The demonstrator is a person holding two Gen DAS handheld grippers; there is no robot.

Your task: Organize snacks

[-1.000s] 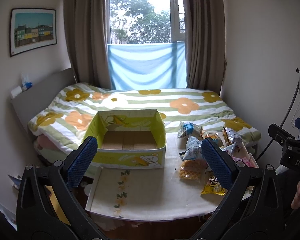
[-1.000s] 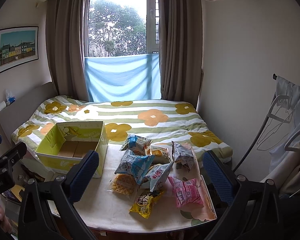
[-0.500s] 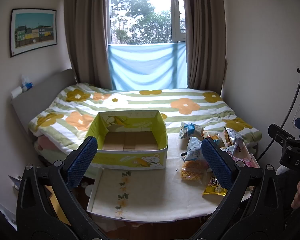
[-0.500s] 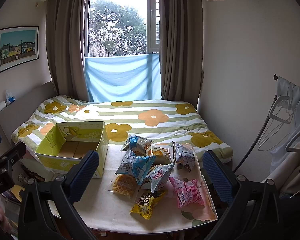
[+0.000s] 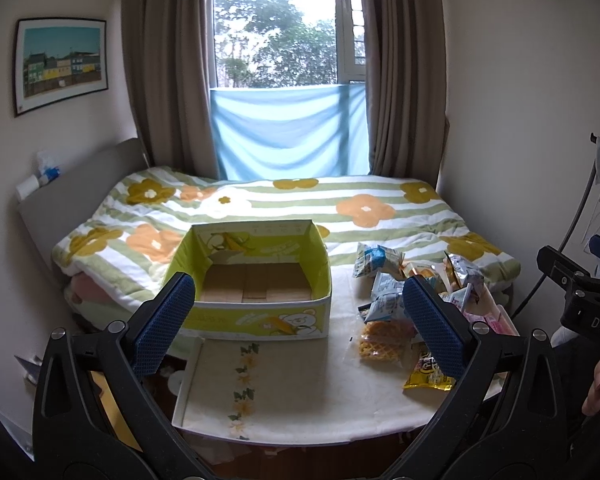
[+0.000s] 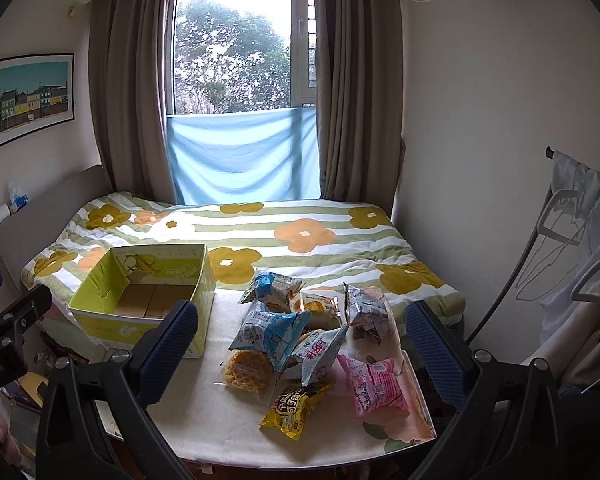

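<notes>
An empty yellow-green cardboard box stands at the table's far left; it also shows in the right wrist view. A pile of snack packets lies right of it: blue-white bags, a waffle pack, a yellow bag and a pink bag. The pile shows in the left wrist view too. My left gripper is open and empty, held above the table's near side. My right gripper is open and empty, above the pile.
The white floral table stands against a bed with a flowered quilt. A clothes rack with hangers is at the right. Curtains and a window lie beyond the bed. Clutter sits on the floor at the left.
Both grippers have drifted slightly forward and down toward the table. Both stay open and nothing on the table has moved.
</notes>
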